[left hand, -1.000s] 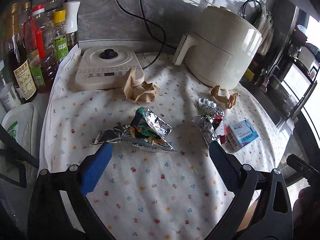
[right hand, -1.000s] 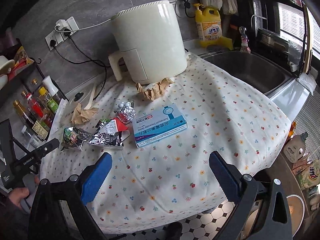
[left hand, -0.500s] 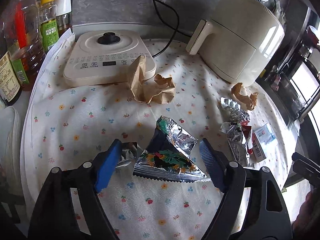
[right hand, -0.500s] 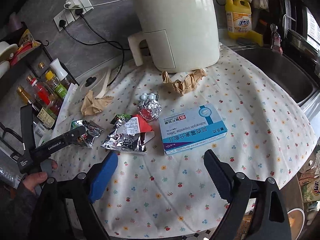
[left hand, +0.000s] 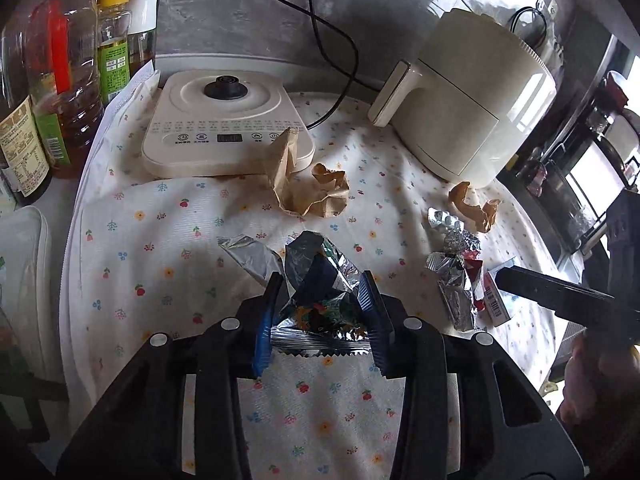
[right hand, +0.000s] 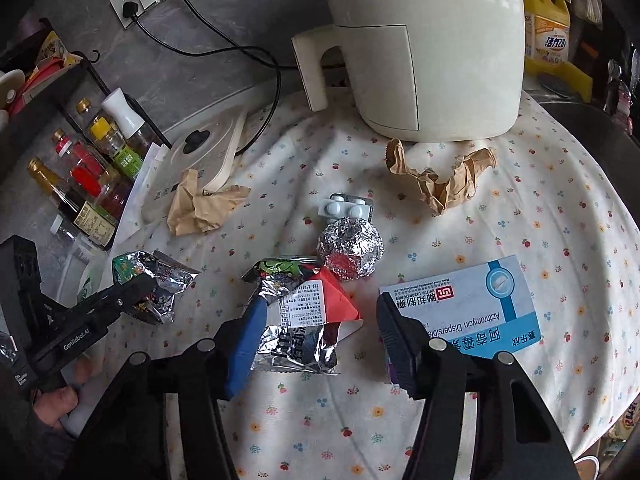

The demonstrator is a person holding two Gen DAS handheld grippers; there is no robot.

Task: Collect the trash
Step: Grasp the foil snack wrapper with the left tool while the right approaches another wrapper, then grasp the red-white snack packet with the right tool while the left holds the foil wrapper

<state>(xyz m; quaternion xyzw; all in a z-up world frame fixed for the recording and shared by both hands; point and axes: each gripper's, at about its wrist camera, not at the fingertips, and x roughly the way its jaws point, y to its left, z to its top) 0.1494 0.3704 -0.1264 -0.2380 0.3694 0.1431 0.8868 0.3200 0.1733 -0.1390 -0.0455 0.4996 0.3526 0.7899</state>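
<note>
The left gripper (left hand: 320, 316) has just been closing; its jaws stand narrow around a crumpled foil snack bag (left hand: 320, 292) and press its sides on the flowered cloth (left hand: 160, 240). The right gripper (right hand: 316, 336) has also been closing; its jaws are half open, straddling a silver and red wrapper (right hand: 304, 320), the blue pad touching it, the other apart. Just beside lies a blue medicine box (right hand: 472, 304). Beyond sit a foil ball (right hand: 351, 253), a pill strip (right hand: 347, 208), brown paper scraps (right hand: 440, 180) and a white air fryer (right hand: 432, 40).
</note>
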